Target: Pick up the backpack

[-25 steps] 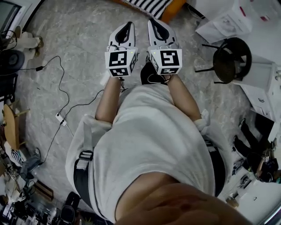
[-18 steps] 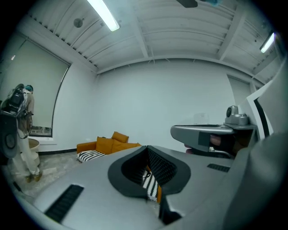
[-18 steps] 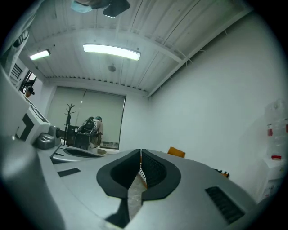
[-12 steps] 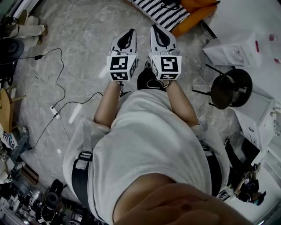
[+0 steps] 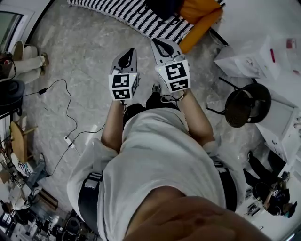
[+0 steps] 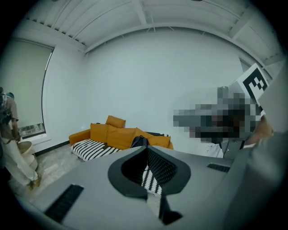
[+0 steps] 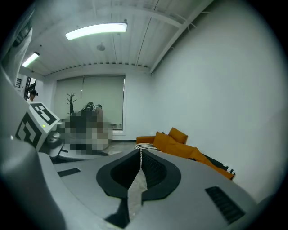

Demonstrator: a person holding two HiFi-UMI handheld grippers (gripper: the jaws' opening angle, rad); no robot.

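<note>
Backpack [image 5: 161, 6] lies on sofa [image 5: 203, 13] beyond left tongs [image 5: 130, 52] and right tongs [image 5: 156, 42].

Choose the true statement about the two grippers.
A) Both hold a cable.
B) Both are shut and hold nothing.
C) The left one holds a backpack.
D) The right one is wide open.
B: the left gripper and the right gripper each show jaws closed together with nothing between them.
</note>
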